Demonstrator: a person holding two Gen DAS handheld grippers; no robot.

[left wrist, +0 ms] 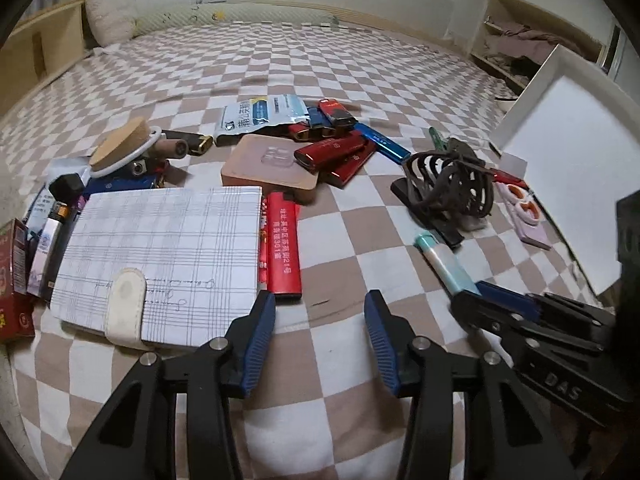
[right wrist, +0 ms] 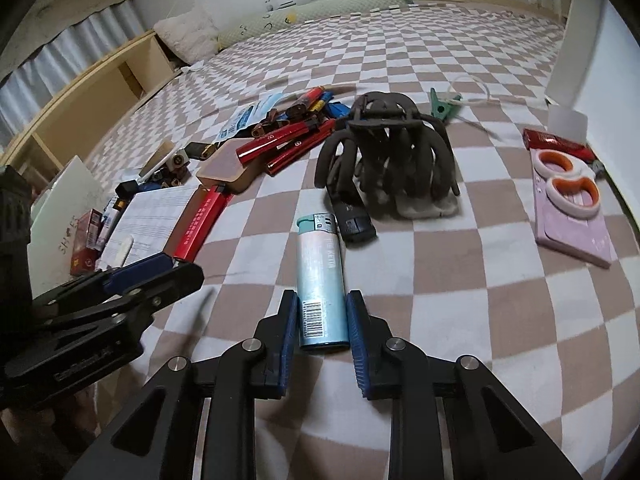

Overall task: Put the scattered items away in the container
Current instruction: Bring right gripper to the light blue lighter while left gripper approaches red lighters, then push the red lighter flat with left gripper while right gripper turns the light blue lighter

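Observation:
Scattered items lie on a checkered bedspread. My right gripper is shut on a pale teal lighter, its pads against both sides; it also shows in the left wrist view, with the right gripper at its near end. My left gripper is open and empty just above the bedspread, beside a white plaid wallet and a red lighter. The white container stands tilted at the right. A dark hair claw lies beyond the teal lighter.
A pile of red and blue lighters, a tan square case and a printed pouch lie in the middle. Small scissors on a pink card lie right. More small items crowd the left. A wooden bed frame borders the left.

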